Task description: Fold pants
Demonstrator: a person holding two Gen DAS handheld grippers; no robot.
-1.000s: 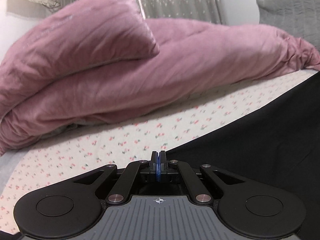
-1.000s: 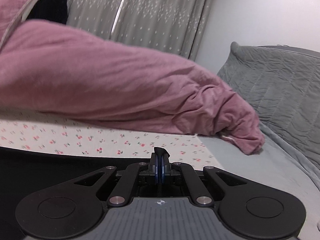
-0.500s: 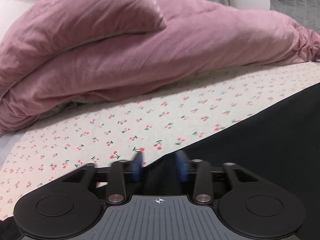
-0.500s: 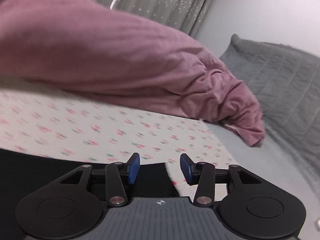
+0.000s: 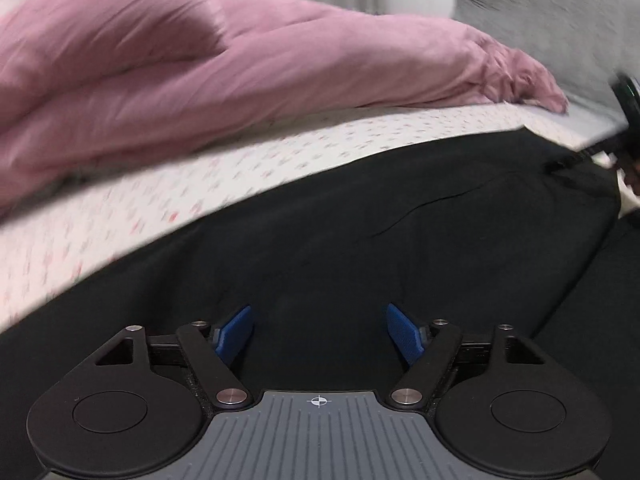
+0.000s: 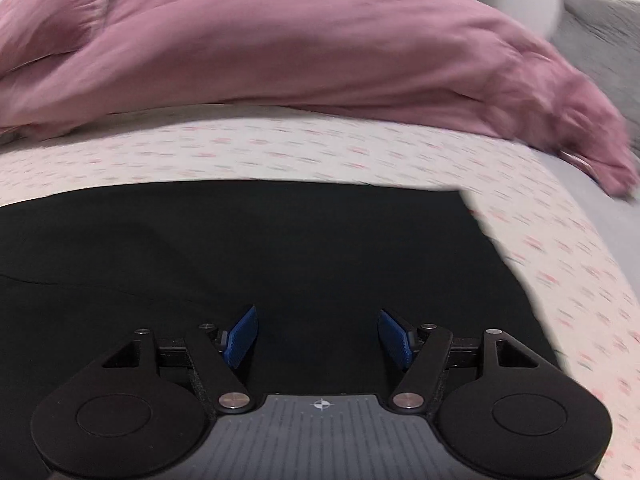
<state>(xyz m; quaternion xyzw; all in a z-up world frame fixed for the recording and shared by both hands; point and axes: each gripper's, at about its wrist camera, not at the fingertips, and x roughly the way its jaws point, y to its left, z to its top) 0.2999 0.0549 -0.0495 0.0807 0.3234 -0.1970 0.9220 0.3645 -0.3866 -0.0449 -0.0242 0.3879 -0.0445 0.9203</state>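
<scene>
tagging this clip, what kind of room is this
Most likely a bedroom: black pants lie spread on a bed with a cherry-print sheet, a bunched pink duvet behind them and a grey quilted pillow near the wall.

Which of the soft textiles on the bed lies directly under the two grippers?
The black pants; the pink duvet and grey quilt lie farther back.

The bed [image 6: 552,240] wears a white sheet with small red print (blurred here). Black pants [image 6: 280,248] lie spread flat on it, and beyond the pants a bulky pink duvet [image 5: 280,68] rests along the far side.
</scene>
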